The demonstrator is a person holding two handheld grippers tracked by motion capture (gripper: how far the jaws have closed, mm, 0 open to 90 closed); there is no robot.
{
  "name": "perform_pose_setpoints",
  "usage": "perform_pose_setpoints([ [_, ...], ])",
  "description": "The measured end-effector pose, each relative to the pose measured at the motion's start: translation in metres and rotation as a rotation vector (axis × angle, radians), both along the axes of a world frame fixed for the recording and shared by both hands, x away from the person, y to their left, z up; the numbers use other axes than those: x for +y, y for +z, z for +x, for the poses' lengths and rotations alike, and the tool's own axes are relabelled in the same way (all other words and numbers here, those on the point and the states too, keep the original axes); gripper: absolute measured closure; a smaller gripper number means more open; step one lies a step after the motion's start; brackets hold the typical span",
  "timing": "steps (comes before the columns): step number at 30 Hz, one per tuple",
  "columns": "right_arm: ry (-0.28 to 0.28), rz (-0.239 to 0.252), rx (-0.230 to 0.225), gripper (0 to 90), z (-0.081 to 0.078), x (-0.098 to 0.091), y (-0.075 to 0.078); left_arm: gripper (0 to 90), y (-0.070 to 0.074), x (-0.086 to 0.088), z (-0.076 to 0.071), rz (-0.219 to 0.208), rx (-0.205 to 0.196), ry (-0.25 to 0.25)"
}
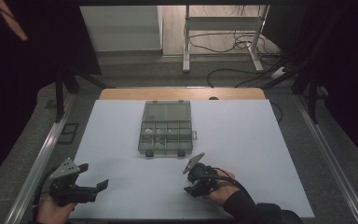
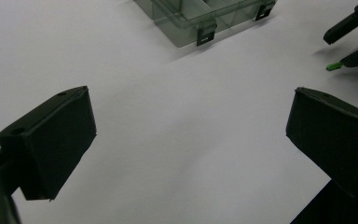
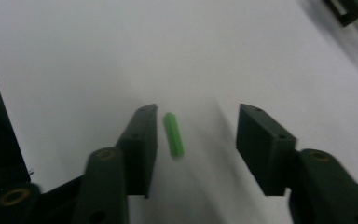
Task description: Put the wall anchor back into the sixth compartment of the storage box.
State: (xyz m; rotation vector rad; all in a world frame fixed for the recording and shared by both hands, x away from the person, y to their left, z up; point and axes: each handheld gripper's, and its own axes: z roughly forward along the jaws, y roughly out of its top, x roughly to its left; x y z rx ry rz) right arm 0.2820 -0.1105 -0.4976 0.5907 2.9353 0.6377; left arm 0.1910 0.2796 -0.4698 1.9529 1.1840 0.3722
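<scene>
Jaws of the right gripper are set partway apart over the white worktop, and a small green peg is seen lying flat between them. The peg is placed just beside one jaw and well clear of the other; neither pad is pressed on it, so nothing is gripped. In the left gripper view the same green peg is seen as a small tip on the sheet beneath the right gripper's black jaws. In the high view the right gripper is held low over the near part of the worktop, with a hand in a dark sleeve behind it.

Jaws of the left gripper are spread wide, with bare worktop between them and nothing held. In the high view the left gripper is found at the near left corner of the sheet, well apart from the right one.

A clear compartment box is set open at the middle of the worktop, beyond both grippers; small items in its compartments are too small to be told.
</scene>
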Motion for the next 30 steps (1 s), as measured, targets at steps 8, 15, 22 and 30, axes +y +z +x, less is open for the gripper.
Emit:
perform_pose_setpoints([
  [8, 0.072, -0.052, 0.002, 75.8, -0.004, 0.007, -0.006, 2.1, 0.000, 0.000, 0.000, 0.003, 0.000, -0.001],
  [15, 0.094, -0.070, 0.007, 82.4, -0.004, 0.009, -0.005, 2.1, 0.000, 0.000, 0.000, 0.005, 0.000, -0.001],
  [22, 0.083, -0.022, -0.003, 82.8, -0.004, 0.008, 0.003, 2.1, 0.000, -0.001, 0.000, 0.005, 0.001, -0.002],
  [30, 0.078, 0.026, -0.028, 83.0, -0.003, 0.007, 0.013, 2.1, 0.000, -0.001, 0.001, 0.006, 0.002, -0.002],
])
